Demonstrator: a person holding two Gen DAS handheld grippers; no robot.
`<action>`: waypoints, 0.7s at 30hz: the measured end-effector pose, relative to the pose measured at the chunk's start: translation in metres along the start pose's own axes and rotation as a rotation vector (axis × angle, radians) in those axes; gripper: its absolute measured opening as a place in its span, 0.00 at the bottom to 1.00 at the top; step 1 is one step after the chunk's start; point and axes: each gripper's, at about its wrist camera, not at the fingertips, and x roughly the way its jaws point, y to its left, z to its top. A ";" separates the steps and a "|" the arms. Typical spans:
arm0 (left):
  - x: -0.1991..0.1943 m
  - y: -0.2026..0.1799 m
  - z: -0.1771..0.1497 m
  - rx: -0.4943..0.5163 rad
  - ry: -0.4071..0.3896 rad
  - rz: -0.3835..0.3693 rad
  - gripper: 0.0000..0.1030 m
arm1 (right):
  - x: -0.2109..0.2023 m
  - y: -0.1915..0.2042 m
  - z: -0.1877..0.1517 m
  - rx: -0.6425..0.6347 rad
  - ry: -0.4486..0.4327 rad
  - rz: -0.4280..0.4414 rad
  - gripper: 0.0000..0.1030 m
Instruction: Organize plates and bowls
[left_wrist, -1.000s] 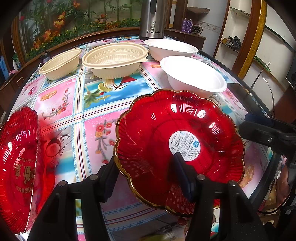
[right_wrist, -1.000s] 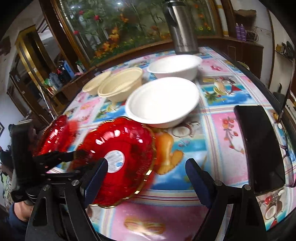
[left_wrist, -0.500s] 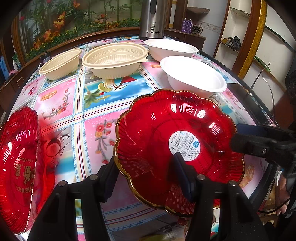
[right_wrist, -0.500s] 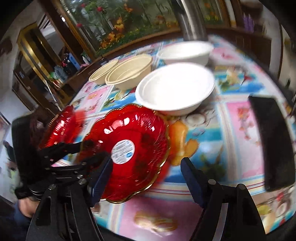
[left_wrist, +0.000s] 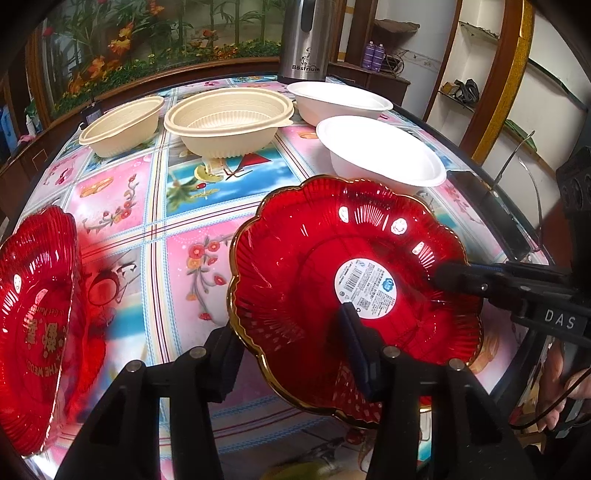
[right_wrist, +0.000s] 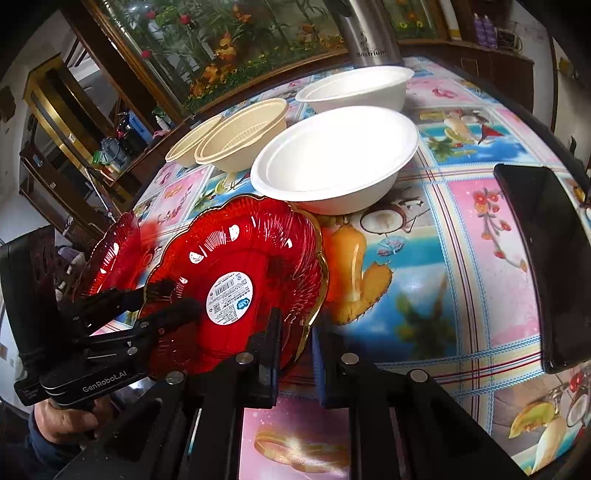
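Observation:
A red scalloped plate (left_wrist: 314, 258) with a gold rim and a white label is held tilted above the table. My left gripper (left_wrist: 288, 332) straddles its near rim, one finger under it and one inside, and its jaws are closing tighter on the plate. My right gripper (right_wrist: 297, 332) has the opposite rim (right_wrist: 310, 317) between its pads, with the jaws closing onto it. A second red plate (left_wrist: 37, 314) sits tilted at the table's left edge. Two beige bowls (left_wrist: 229, 118) (left_wrist: 122, 122) and two white bowls (left_wrist: 380, 151) (left_wrist: 340, 98) stand behind.
A black phone (right_wrist: 543, 258) lies near the table's right edge. A steel thermos (left_wrist: 306, 37) stands at the back. The table has a glossy patterned cloth (left_wrist: 122, 195) and a dark rim. A hand (right_wrist: 62, 421) grips the left gripper's handle.
My right gripper moved in from the right to the red plate's rim and its wide-open jaws closed on it. The left gripper and the plate stayed where they were.

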 end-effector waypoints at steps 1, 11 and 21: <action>-0.001 -0.001 -0.001 -0.001 -0.001 -0.004 0.47 | -0.001 -0.001 0.000 0.003 -0.002 0.002 0.15; -0.018 0.000 -0.005 -0.005 -0.028 0.015 0.47 | -0.010 0.008 0.000 -0.035 -0.018 0.003 0.15; -0.047 0.014 -0.009 -0.035 -0.084 0.033 0.47 | -0.016 0.030 0.005 -0.074 -0.031 0.039 0.15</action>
